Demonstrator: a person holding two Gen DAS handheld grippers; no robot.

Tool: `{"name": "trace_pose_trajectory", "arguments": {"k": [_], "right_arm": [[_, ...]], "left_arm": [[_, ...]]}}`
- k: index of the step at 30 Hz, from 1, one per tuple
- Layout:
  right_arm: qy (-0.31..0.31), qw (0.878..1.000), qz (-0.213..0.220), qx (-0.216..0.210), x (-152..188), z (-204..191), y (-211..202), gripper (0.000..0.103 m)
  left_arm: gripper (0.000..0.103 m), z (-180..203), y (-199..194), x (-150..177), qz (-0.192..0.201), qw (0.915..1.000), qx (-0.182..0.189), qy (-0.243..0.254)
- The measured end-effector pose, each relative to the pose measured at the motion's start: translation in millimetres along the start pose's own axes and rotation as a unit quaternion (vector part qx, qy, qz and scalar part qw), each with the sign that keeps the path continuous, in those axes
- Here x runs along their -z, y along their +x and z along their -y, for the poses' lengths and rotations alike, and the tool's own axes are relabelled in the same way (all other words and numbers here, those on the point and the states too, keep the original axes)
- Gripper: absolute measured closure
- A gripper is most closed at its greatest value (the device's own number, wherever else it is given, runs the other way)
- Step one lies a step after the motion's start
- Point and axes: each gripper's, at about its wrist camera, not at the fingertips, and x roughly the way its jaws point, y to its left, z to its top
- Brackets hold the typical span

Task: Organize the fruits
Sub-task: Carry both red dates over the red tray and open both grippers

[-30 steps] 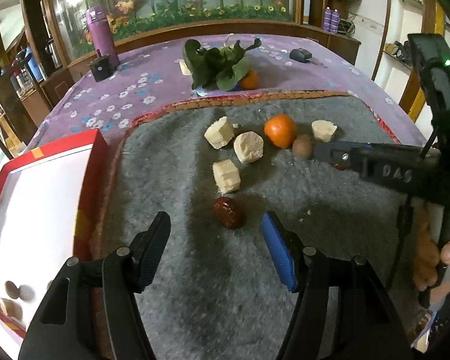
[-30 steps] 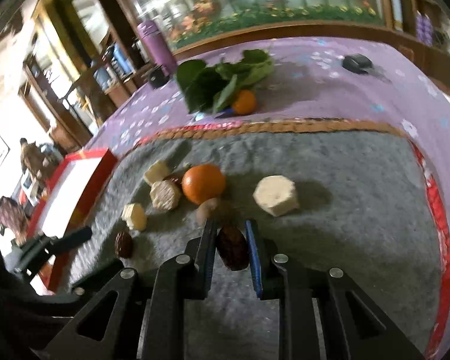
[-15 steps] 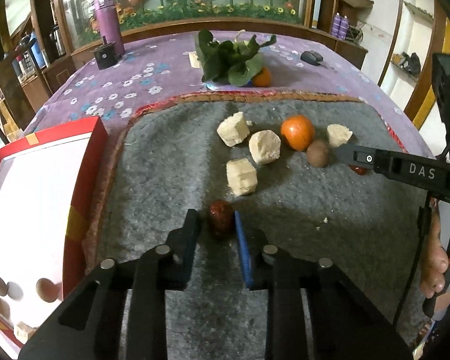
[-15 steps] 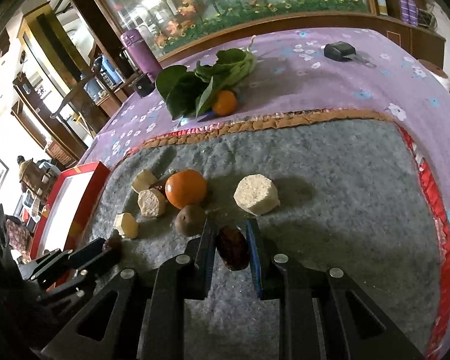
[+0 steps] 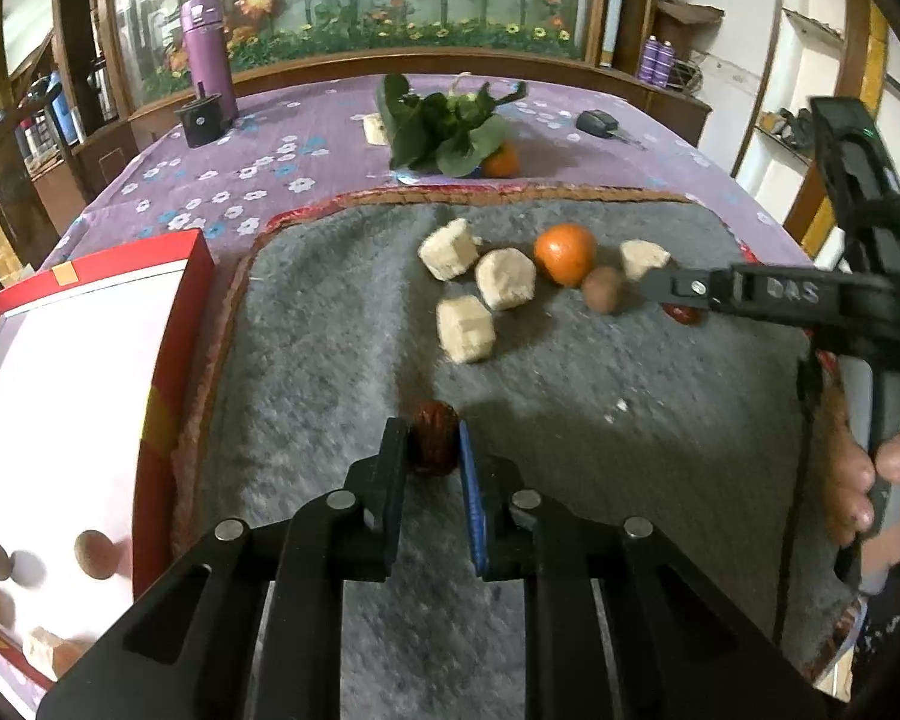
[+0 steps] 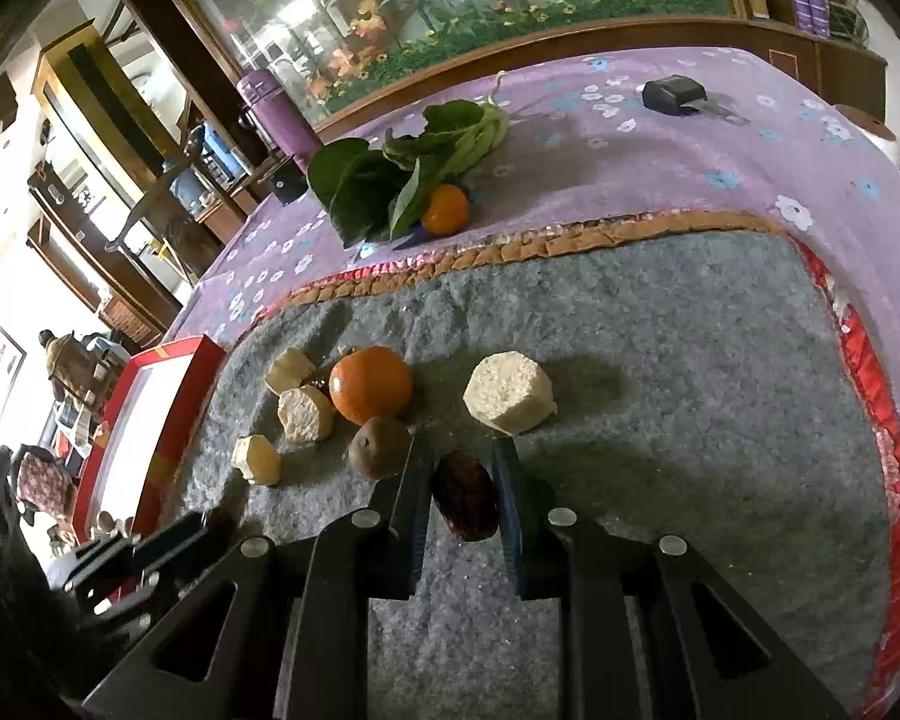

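On the grey mat (image 5: 330, 360) my left gripper (image 5: 432, 429) has its jaws closing tight on a dark red date (image 5: 433, 447), both pads pressing its sides. My right gripper (image 6: 462, 450) is shut on a second red date (image 6: 465, 504) at the mat's right. In the left wrist view the right gripper (image 5: 660, 288) reaches in from the right. Between them lie an orange (image 5: 564, 253), a brown round fruit (image 5: 601, 295) and several pale chunks (image 5: 505, 278). A red box (image 5: 174, 360) with a white inside stands at the left and holds a few small pieces.
Leafy greens with a small orange (image 5: 444, 132) lie on the purple flowered cloth beyond the mat. A purple flask (image 5: 207, 54), a black cap (image 5: 200, 118) and a car key (image 5: 597, 122) sit further back. A person's hand (image 5: 870, 480) grips the right tool.
My left gripper went from wide open around the date to shut on it. The right gripper stayed shut on its date and barely moved.
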Motion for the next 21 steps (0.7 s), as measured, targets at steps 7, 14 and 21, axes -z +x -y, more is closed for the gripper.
{"name": "trace_pose_trajectory", "arguments": {"k": [7,14,21], "right_arm": [[0.002,1.000,0.012,-0.012,-1.6,0.8,-5.1,0.082],[-0.023,0.998,0.059,-0.024,-2.1,-10.2,-22.8,0.082],[-0.024,0.998,0.056,-0.010,-3.5,-10.2,-17.3,0.082]], "left_arm": [[0.088,4.9,-17.1,-0.3,0.017,0.9998,0.008,0.000],[0.088,-3.3,-44.3,-8.4,0.057,0.9982,-0.017,-0.005],[0.088,-25.4,-57.1,-8.2,0.079,0.9957,-0.039,-0.029]]}}
